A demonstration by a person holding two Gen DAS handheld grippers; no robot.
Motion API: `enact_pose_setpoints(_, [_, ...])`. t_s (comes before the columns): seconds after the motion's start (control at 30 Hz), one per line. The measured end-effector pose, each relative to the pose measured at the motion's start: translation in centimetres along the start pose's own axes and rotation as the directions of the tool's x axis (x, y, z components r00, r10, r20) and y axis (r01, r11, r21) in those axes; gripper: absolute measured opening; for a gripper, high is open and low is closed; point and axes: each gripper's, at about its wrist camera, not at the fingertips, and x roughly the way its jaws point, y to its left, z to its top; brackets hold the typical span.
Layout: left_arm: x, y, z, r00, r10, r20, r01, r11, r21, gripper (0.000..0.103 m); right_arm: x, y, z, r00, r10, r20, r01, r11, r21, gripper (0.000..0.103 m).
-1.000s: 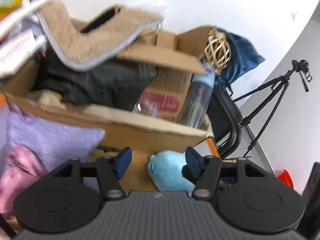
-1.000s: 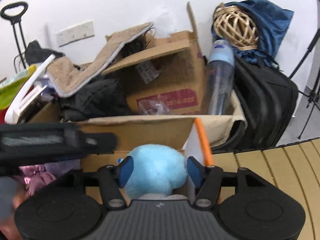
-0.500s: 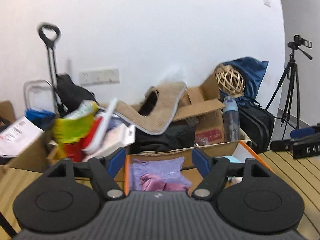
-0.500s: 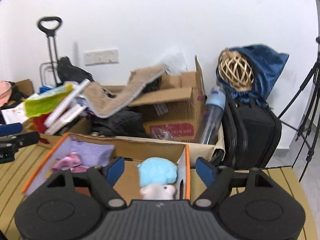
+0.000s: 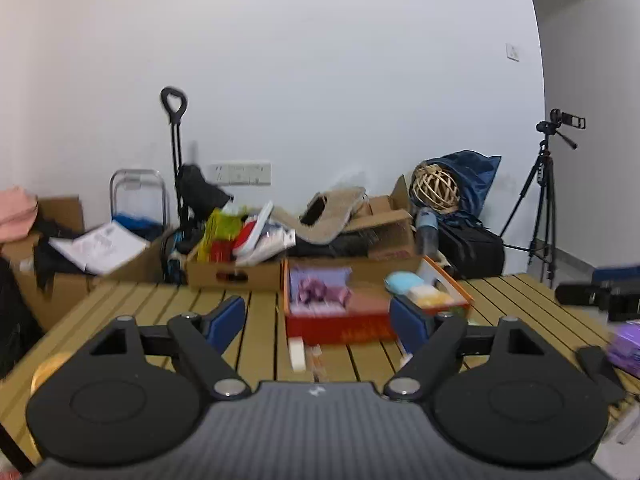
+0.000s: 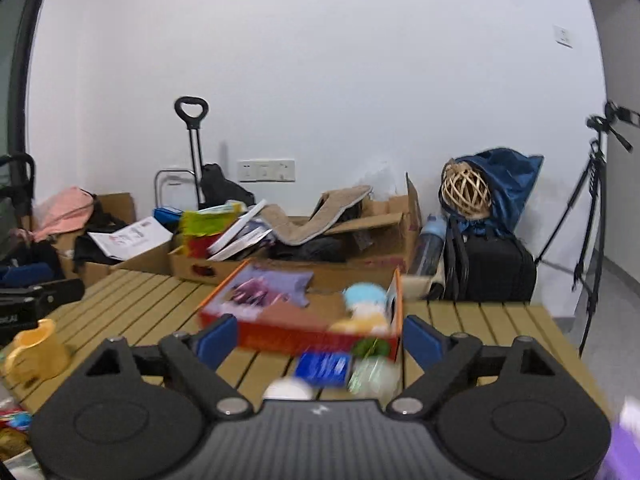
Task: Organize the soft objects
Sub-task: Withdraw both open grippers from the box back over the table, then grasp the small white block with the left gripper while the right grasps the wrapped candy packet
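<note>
An orange-rimmed cardboard box (image 5: 340, 330) (image 6: 288, 338) sits at the far side of the slatted wooden table. Inside lie a purple cloth (image 5: 318, 278) (image 6: 280, 280), a pink soft piece (image 5: 316, 292) and a light blue plush (image 5: 404, 282) (image 6: 364, 294) beside a yellowish soft toy (image 6: 360, 324). My left gripper (image 5: 318, 320) hangs well back from the box, jaws opening, nothing between them. My right gripper (image 6: 318, 338) is likewise back from the box, jaws opening and empty. The right gripper also shows at the left wrist view's right edge (image 5: 596, 294).
On the table near the box lie a blue packet (image 6: 322, 368), a green-topped item (image 6: 372, 368), a white block (image 5: 297, 354), a yellow mug (image 6: 34, 354) and a purple pack (image 5: 626, 344). Behind the table are cluttered cardboard boxes (image 5: 236, 274), a trolley (image 6: 192, 152), a black bag (image 6: 488, 272) and a tripod (image 5: 544, 200).
Both grippers have pulled back and up from the box and opened wider. The blue plush that sat between the right fingers now lies in the box.
</note>
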Motion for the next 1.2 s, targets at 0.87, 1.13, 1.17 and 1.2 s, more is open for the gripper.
enact_pose_setpoints(0.87, [-15.1,-1.8,-9.8,1.000,0.004,0.014,-0.004,0.999,0.046,0.086,-15.9,5.9,-14.3,0.995,-0.088,0.039,0.089,0.995,-0.046,0.093])
enact_pose_setpoints(1.13, [-11.3,-1.6,-10.1,0.999,-0.001,-0.048,0.002,1.000,0.016,0.086,-12.7,5.2,-13.8,0.996,-0.086,-0.005,0.086,0.996,-0.019,0.093])
enact_pose_setpoints(1.17, [-10.6,-1.6,-10.0,0.998,0.007,-0.058,-0.006,1.000,0.010,0.086,-12.0,5.1,-13.7,0.996,-0.085,-0.009,0.084,0.996,-0.021,0.093])
enact_pose_setpoints(1.2, [-9.7,-1.5,-9.9,0.997,0.012,-0.075,-0.012,1.000,0.003,0.086,-11.3,5.2,-13.6,0.996,-0.087,-0.013,0.086,0.996,-0.026,0.093])
